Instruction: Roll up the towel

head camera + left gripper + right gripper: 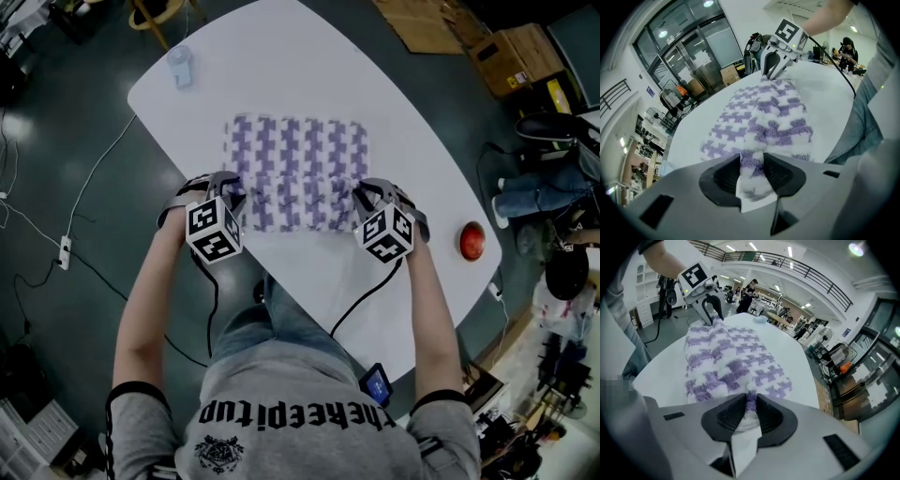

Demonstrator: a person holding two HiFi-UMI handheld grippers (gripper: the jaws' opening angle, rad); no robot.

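On the table (309, 56), the towel (295, 159) lies crosswise, left gripper (233, 193) and right gripper (363, 196) pinching its near corners

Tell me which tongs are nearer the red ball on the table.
Right. The right tongs hold the corner of the towel nearest the red ball; the left tongs hold the opposite near corner, across the towel from it.

Grey T-shirt (300, 436) with black lettering (295, 413) and black-banded short sleeves (137, 391), blue jeans (272, 323); left gripper (234, 195) and right gripper (362, 195) each bear a black-and-white marker cube (214, 232) and a black cable (367, 293).
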